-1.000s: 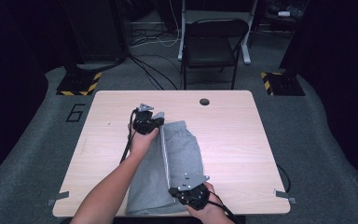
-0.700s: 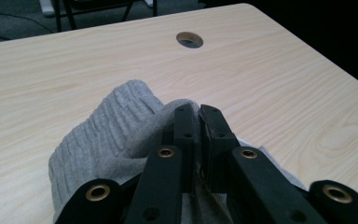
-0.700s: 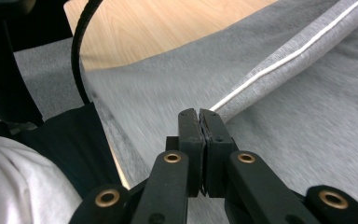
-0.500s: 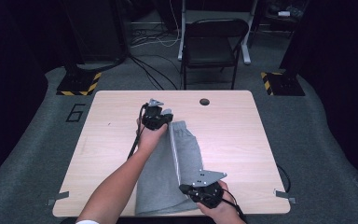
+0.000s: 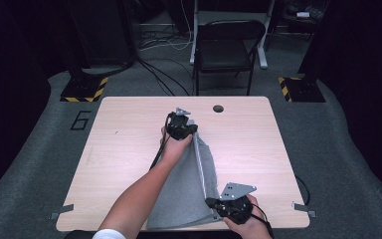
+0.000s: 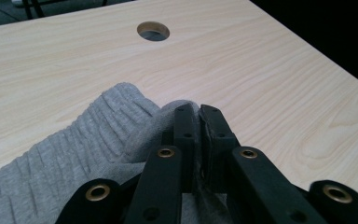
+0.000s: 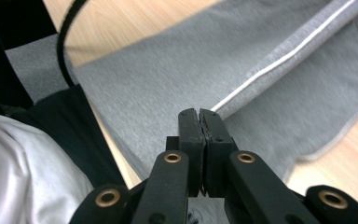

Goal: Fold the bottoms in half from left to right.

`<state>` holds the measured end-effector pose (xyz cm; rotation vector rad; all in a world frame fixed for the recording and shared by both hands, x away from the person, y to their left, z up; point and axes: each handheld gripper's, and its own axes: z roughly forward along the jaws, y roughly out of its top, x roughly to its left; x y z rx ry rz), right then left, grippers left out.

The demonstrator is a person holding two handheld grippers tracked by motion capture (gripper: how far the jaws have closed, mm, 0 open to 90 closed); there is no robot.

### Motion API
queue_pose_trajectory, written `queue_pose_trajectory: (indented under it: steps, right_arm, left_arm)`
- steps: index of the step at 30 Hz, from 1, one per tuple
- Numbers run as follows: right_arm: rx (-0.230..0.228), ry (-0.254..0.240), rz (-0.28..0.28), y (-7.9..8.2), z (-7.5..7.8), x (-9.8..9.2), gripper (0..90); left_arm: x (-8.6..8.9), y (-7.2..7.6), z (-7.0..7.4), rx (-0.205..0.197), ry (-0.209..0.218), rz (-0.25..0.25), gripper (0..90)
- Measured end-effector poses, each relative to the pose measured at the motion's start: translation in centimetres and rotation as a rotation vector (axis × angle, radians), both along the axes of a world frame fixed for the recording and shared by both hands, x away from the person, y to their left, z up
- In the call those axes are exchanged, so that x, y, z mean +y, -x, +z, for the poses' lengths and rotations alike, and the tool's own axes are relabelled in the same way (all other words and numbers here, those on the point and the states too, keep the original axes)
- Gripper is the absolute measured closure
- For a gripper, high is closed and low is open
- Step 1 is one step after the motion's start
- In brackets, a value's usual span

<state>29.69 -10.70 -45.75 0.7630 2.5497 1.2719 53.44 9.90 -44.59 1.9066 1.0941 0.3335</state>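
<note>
Left gripper sits just past the table's centre, towards twelve o'clock, jaws clenched on the ribbed far end of the grey garment; the cloth runs taut from there down towards five o'clock, a pale stripe along its raised edge; right gripper is at the near edge, about five o'clock, jaws pinched tight on that striped edge; beyond, at one o'clock, a cable hole in the tabletop.
</note>
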Motion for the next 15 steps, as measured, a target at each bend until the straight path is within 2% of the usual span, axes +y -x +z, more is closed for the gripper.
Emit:
queue_pose_trajectory:
  steps: [6,9,15]
  right_arm:
    - [0.024,0.018,-0.035,-0.2,-0.6,-0.9,88.0]
    - [0.028,0.014,-0.047,-0.1,-0.8,-1.1,88.0]
    - [0.056,0.037,-0.076,0.0,-1.3,-1.8,88.0]
  left_arm:
    - [-0.8,-0.6,-1.2,0.023,-0.008,0.0,85.6]
    - [-1.3,-0.7,-1.6,0.029,-0.008,-0.005,85.6]
    - [-2.2,-1.0,-2.2,0.039,-0.026,-0.016,85.5]
